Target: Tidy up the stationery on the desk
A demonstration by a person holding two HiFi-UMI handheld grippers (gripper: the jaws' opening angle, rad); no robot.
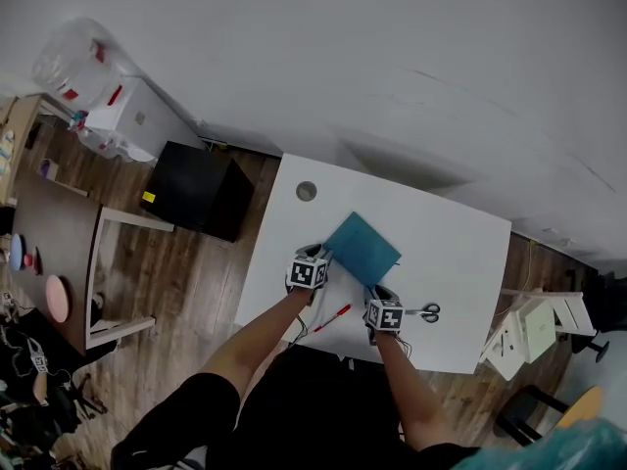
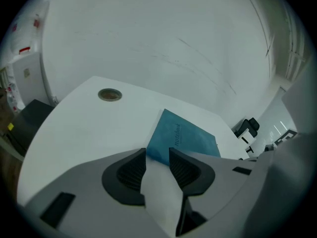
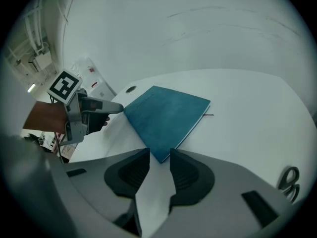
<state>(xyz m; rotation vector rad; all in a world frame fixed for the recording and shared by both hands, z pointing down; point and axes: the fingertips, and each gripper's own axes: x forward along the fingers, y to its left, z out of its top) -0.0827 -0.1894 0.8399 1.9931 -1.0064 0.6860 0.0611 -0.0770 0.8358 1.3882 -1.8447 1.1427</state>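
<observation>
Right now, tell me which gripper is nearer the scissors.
Right. The right gripper is just beside the scissors; the left gripper is farther off, past the red pen, by the left corner of the notebook.

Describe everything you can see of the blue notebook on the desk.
The notebook is thin and teal-blue, with a matte, felt-like cover bearing small print that reads "notebook". It is closed and lies flat on the white desk, skewed to the desk's edges. A thin dark strand sticks out of one side. The left claw and right claw, both open, each point at a near corner; whether either touches it I cannot tell.
</observation>
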